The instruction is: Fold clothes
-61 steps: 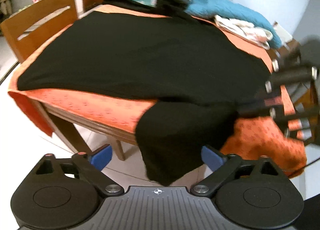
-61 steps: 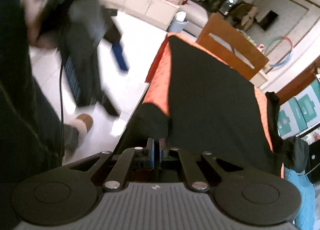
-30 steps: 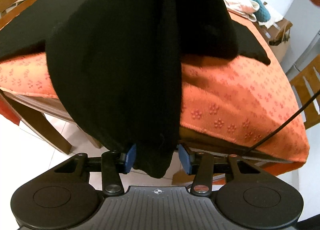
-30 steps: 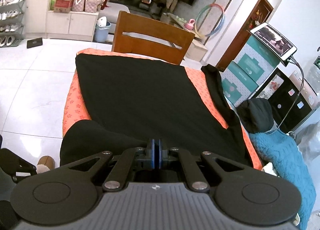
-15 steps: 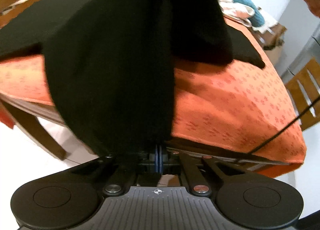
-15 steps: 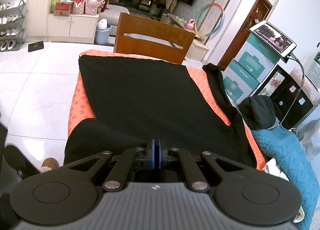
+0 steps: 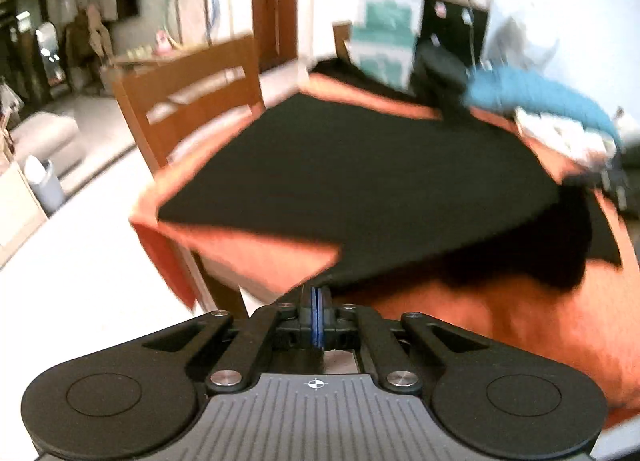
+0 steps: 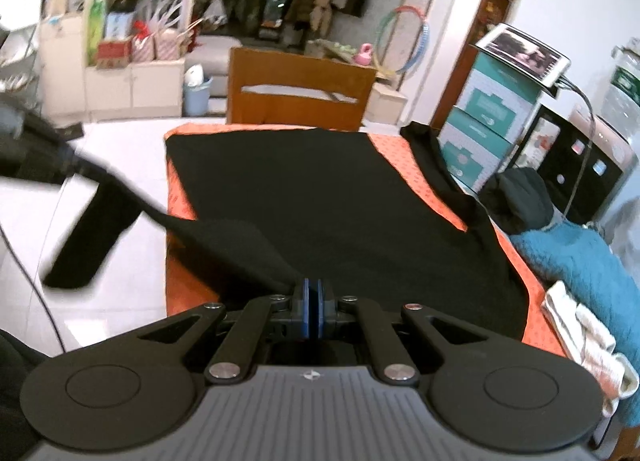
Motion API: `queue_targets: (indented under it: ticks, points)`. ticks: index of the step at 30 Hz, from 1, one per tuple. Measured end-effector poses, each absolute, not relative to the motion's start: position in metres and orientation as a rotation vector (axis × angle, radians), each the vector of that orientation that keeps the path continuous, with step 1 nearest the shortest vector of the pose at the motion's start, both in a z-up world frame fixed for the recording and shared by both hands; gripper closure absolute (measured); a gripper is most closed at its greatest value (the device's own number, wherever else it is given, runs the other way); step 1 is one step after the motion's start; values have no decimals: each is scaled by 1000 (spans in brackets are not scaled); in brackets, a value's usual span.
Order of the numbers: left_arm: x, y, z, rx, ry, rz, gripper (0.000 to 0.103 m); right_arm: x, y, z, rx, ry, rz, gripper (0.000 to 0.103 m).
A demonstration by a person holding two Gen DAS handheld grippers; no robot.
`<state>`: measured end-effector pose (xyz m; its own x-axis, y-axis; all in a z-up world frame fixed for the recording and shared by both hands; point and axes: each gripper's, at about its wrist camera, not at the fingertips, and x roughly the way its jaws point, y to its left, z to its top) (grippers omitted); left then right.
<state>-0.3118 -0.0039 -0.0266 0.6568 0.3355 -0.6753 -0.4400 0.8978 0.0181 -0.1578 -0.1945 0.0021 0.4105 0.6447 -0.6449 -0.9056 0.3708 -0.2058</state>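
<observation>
A black garment (image 8: 320, 213) lies spread over the table with the orange cloth (image 8: 532, 285); it also shows in the left wrist view (image 7: 340, 185). My right gripper (image 8: 311, 315) is shut on the garment's near edge. My left gripper (image 7: 317, 313) is shut on the garment's sleeve end, pulled taut off the table's near side. In the right wrist view the sleeve (image 8: 132, 201) stretches left to the blurred left gripper (image 8: 48, 153). The left wrist view is motion-blurred.
A wooden chair (image 8: 300, 95) stands at the table's far end. A teal knit (image 8: 580, 265), a white cloth (image 8: 584, 337) and a dark bundle (image 8: 520, 197) lie on the table's right side. Boxes (image 8: 488, 117) stand beyond.
My left gripper closed on the hanging sleeve and swung out and up to the left, pulling the sleeve taut. My right gripper stayed shut on the garment's edge.
</observation>
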Motion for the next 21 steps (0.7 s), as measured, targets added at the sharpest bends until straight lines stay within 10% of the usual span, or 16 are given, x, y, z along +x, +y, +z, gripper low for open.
queue_targets:
  ticks: [21]
  points:
    - [-73,65,22,65,657,103,100,-55,-161,-17,-450,648,718,99]
